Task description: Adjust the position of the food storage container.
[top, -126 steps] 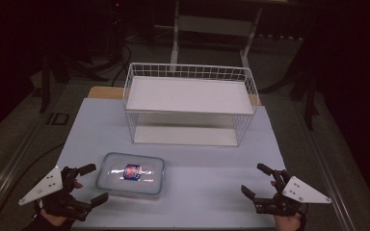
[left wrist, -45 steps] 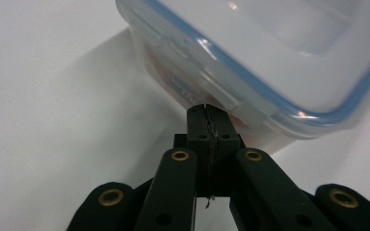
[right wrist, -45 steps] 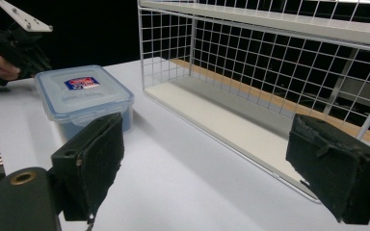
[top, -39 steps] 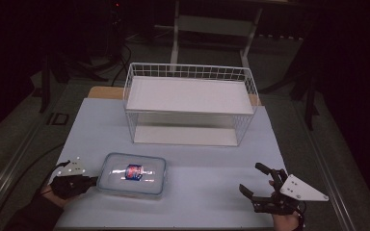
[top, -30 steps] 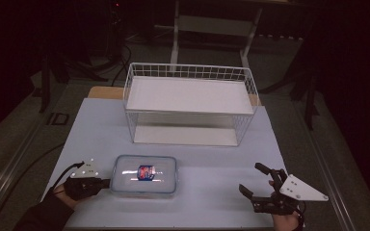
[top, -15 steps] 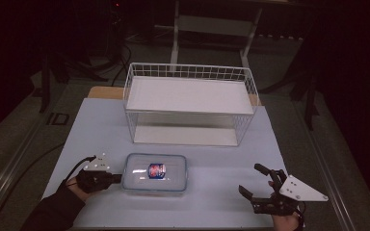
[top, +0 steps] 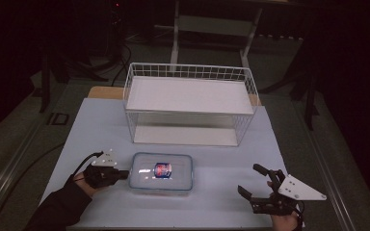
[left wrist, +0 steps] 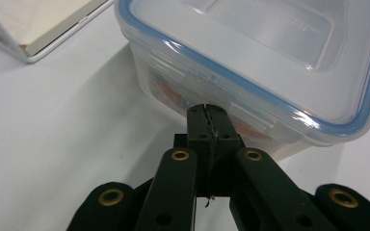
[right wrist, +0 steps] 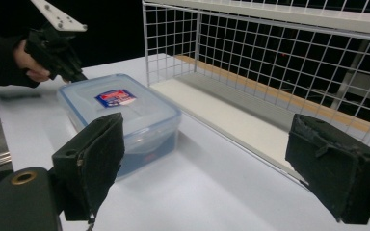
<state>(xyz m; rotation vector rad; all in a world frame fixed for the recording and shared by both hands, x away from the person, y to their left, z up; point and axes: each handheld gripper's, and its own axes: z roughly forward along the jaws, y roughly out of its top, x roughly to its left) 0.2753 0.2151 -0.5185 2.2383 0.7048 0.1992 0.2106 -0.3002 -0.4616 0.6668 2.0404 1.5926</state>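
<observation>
High view: clear lidded container (top: 161,172) flat on the pale counter (top: 86,125), just in front of the wire basket (top: 190,103); left claw (top: 121,174) clenched, tip against its left wall; right claw (top: 256,182) released, well apart.

Left gripper view: clenched tips pressed to the blue-rimmed wall.

Right gripper view: spread wide, container beyond.

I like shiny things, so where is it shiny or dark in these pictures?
High view: the room around the pale table is nearly black. Left gripper view: bright glare streaks the clear plastic box with the blue-rimmed lid. Right gripper view: the right gripper, close up, looks soft and blurry; behind the white wire rack it is dark.
</observation>
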